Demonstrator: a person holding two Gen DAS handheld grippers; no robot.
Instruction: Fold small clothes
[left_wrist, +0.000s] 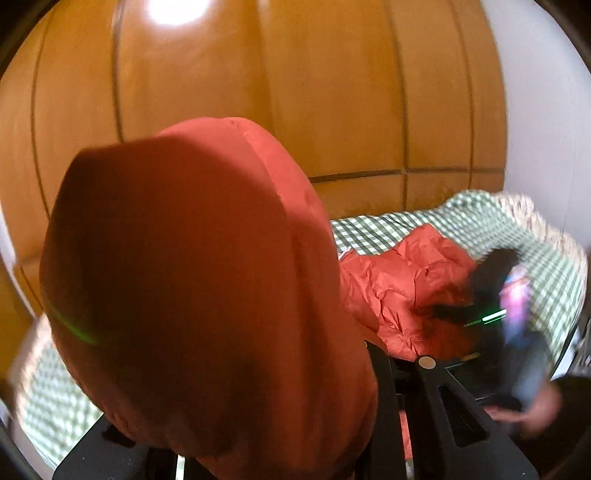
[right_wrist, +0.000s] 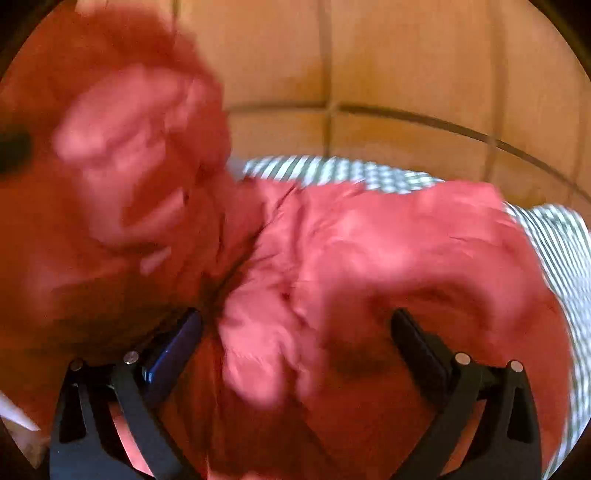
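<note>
Jacket (left_wrist: 192, 280): one, red, puffy, seen in both wrist views. In the left view a lifted fold of it filled the centre and lower left of the frame, draped over the left hand-held gripper (left_wrist: 384, 369), which was clenched on that fabric as far as blur allowed. The rest lay crumpled at centre right on a green-check bedcover (left_wrist: 369, 232). The right hand-held gripper (right_wrist: 295, 328) showed in the right view with jaws wide and released, jacket bulging between them but the pads not pressing it.

Judgement: fold was mid-lift. To do it well, the raised part should be carried across and laid flat with edges aligned, while the right one pins the lower part so it can't slide. Puffy fabric will likely spring back; press after laying.

Count: one jacket, two grippers, one bedcover, wood panelling (left_wrist: 258, 92) behind.
</note>
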